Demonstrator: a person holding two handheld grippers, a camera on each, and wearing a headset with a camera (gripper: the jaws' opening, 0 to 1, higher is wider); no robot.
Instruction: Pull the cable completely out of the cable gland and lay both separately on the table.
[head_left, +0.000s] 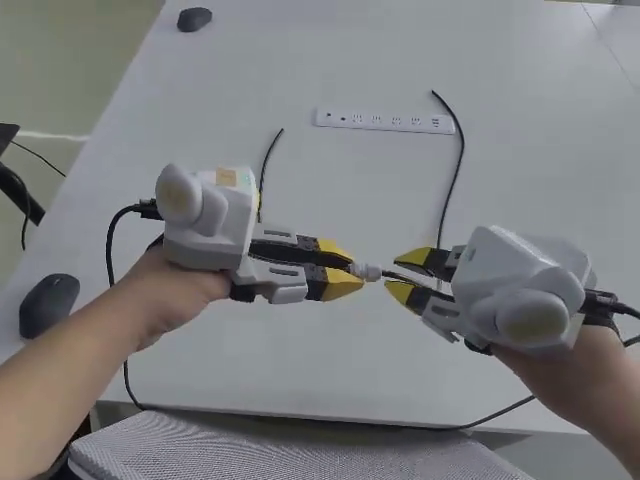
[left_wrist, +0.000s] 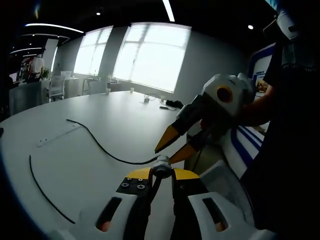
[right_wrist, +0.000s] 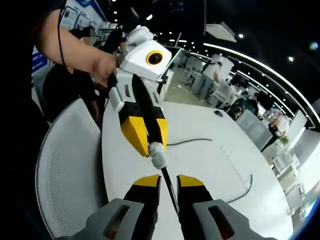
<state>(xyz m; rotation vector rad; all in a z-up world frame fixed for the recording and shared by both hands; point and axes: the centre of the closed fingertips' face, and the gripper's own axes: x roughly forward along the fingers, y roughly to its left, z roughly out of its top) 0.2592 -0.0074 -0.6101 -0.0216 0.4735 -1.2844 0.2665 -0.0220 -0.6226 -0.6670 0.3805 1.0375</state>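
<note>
Left tongs (head_left: 352, 276) clamp the cable gland (head_left: 370, 271) at their tips; the cable (head_left: 459, 165) leaves it lengthwise — straight toward the right tongs (head_left: 395, 276), whose jaws stand apart around it (no grip yet).

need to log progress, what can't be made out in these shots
- Head view: how much cable sits inside the cable gland; gland body and left claw hide it.
- Head view: near end of the second black cable, behind that gripper's body.
- Right gripper view: whether the right claw touches the cable; gap too fine.
</note>
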